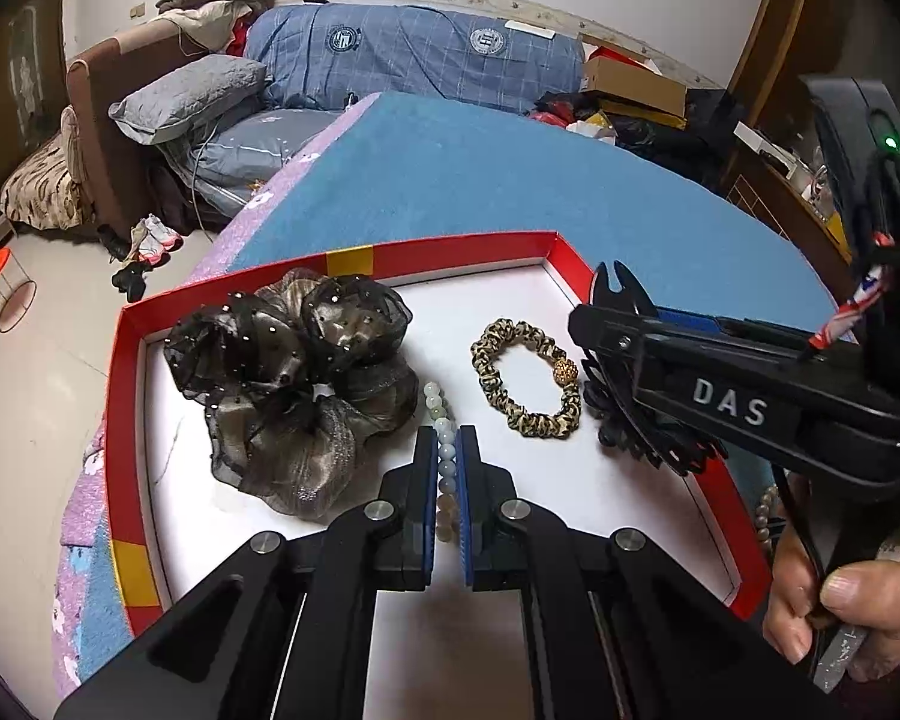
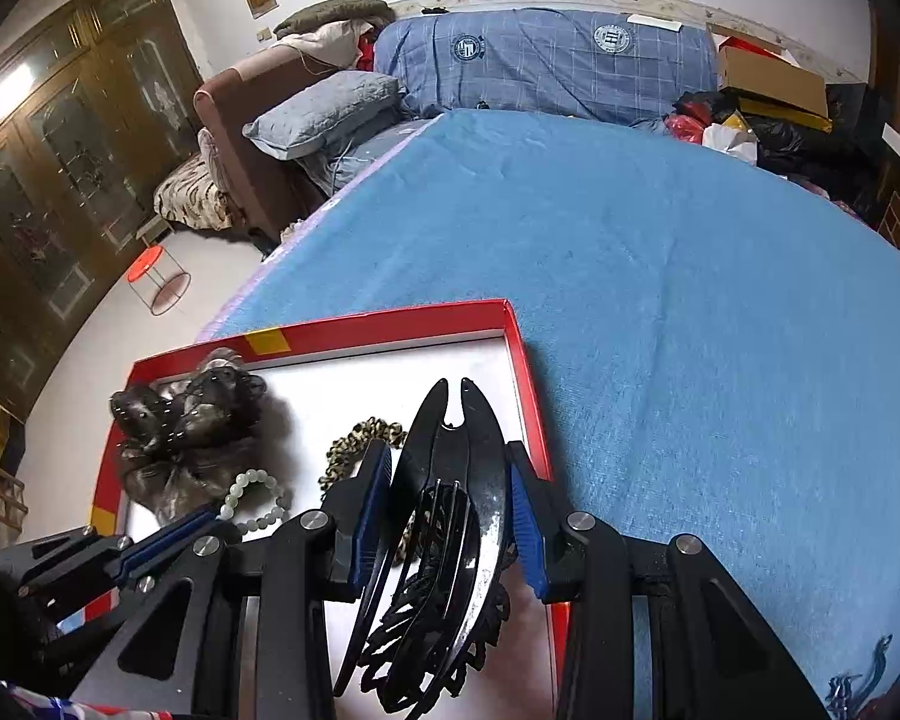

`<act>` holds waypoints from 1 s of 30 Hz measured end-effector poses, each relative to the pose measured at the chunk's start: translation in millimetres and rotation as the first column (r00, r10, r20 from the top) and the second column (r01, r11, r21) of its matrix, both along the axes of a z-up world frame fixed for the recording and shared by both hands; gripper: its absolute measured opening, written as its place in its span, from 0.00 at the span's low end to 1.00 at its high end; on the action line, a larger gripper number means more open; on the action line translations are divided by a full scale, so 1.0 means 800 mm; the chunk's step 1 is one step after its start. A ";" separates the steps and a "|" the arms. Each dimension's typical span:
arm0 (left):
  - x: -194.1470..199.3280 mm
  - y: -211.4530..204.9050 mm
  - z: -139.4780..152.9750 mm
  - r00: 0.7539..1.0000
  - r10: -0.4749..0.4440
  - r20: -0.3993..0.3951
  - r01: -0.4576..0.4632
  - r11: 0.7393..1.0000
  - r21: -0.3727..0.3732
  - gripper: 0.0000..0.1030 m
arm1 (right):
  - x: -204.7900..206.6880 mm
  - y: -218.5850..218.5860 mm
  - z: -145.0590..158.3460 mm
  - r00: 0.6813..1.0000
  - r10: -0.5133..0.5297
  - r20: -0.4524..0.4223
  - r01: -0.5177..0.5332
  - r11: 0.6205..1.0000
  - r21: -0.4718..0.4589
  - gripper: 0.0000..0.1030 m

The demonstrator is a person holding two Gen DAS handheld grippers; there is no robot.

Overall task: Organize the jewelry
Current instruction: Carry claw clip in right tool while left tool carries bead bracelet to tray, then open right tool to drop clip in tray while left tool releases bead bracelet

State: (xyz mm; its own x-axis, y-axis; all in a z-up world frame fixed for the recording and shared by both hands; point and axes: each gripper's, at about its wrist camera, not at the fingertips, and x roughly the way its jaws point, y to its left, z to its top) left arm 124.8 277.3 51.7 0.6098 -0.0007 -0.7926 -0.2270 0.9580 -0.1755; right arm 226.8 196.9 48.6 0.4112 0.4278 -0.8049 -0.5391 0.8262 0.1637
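A red-rimmed white tray (image 1: 450, 252) lies on a blue cloth. In it are a dark organza scrunchie (image 1: 294, 378), a leopard-print scrunchie (image 1: 525, 381) and a pale jade bead bracelet (image 1: 444, 456). My left gripper (image 1: 448, 450) is shut on the bead bracelet, low over the tray floor. My right gripper (image 2: 447, 474) is shut on a black hair clip (image 2: 450, 516), held over the tray's right side. The bracelet (image 2: 255, 501), the dark scrunchie (image 2: 180, 426) and the tray (image 2: 390, 318) also show in the right wrist view.
The blue cloth (image 2: 690, 300) spreads beyond the tray to the right and far side. More beads (image 1: 768, 516) lie outside the tray's right rim. A sofa with pillows (image 1: 390, 54) and boxes (image 1: 636, 81) stand behind.
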 end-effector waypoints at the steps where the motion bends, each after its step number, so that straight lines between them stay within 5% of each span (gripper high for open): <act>1: 0.001 0.000 -0.001 1.000 0.001 -0.001 -0.001 1.000 -0.004 0.05 | 0.001 0.001 -0.001 1.000 0.001 0.001 -0.001 1.000 -0.004 0.40; 19: -0.010 0.005 0.005 1.000 0.017 0.019 -0.017 1.000 -0.021 0.05 | 0.000 -0.019 0.015 1.000 -0.028 -0.014 0.029 0.996 0.085 0.53; 30: -0.050 -0.025 0.035 0.997 0.009 0.082 -0.012 0.999 0.035 0.05 | -0.046 -0.060 0.040 0.999 -0.032 -0.024 0.036 0.983 0.182 0.55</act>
State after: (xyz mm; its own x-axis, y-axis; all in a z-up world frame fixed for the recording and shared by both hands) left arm 84.7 257.5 79.8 0.6726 0.0328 -0.7393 -0.2231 0.9615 -0.1603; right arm 190.1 149.2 81.0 0.4119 0.5542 -0.7233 -0.5059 0.7993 0.3243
